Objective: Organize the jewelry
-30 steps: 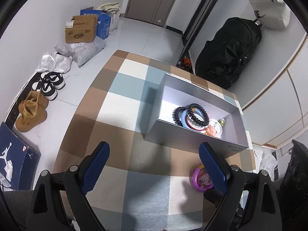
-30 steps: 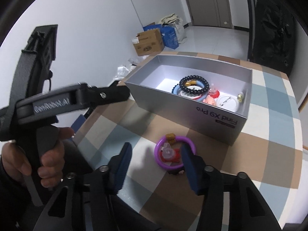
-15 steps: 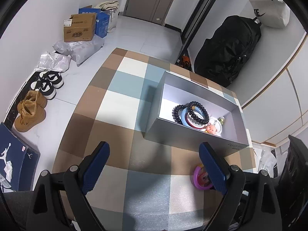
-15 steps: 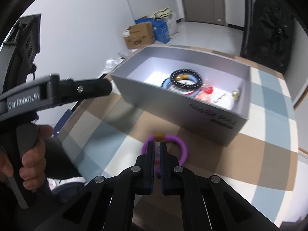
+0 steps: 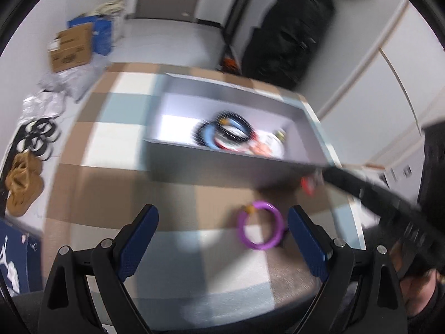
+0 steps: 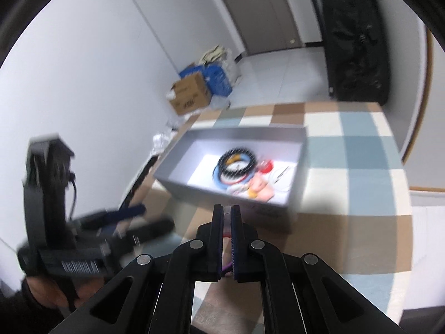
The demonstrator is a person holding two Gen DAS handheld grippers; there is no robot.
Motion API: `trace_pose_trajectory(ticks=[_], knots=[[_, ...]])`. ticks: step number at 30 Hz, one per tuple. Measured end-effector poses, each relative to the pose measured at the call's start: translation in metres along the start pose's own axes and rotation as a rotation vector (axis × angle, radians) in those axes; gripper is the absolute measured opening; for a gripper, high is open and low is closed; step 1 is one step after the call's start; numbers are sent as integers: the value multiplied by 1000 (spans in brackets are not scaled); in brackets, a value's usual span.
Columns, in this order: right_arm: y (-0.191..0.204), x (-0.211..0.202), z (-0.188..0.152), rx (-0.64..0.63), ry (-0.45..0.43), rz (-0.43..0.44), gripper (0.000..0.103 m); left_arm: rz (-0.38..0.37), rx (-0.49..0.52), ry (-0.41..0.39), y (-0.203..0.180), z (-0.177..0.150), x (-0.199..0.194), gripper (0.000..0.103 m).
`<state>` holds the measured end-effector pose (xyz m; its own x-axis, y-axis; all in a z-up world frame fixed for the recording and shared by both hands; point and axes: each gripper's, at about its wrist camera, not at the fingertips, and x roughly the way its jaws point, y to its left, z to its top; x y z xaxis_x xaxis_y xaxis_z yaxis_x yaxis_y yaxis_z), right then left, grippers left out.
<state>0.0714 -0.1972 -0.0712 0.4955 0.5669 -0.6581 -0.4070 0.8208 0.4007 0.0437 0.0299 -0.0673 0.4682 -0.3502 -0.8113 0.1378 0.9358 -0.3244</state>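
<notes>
Inside the grey box (image 6: pixel 178 185) on the checked table (image 6: pixel 358 233) lies most of the jewelry already: a black bead bracelet (image 6: pixel 236 161), a blue bangle (image 6: pixel 219 179) and some small pale and red pieces beside them, too blurred to name. Just in front of the box's near wall, a purple ring (image 5: pixel 260 229) is on the cloth, so at least that piece is left to put away. Above that near wall, the right gripper (image 6: pixel 227 224) has its jaws pressed together on a small red and clear trinket (image 6: pixel 227 222), probably bound for the box. On the near side of the box, the left gripper (image 5: pixel 222 242) stands wide apart and holds nothing, with the purple ring just inside its right finger.
</notes>
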Motion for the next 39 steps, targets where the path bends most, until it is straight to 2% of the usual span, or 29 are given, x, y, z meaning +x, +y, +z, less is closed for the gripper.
trace_pose_trajectory(ticks=[2,7,11,20,21,25,26,28,36,39], knots=[[-5,-8,2,20,-22,-8,4,-26,38,32,-11,-3,7,91],[-16,-21,6,66,-51,-17,4,-22,125,44,-32,-10,15,91],[-20,-28,7,75,-66,-10,4,18,169,61,-41,-14,23,91],[-27,-36,8,98,-81,-9,4,78,197,82,-47,-18,30,91],[-28,-36,8,103,-82,-9,4,95,205,88,-49,-19,31,90],[-32,-40,8,120,-88,-13,4,93,229,105,-52,-21,36,64],[-33,-40,8,121,-90,-14,4,103,239,103,-53,-22,36,63],[-32,-41,9,119,-93,-14,4,123,268,98,-55,-22,36,51],[-30,-39,10,115,-91,-9,4,81,231,104,-51,-18,32,47],[-32,-39,11,119,-94,-9,4,46,213,51,-53,-11,16,47]])
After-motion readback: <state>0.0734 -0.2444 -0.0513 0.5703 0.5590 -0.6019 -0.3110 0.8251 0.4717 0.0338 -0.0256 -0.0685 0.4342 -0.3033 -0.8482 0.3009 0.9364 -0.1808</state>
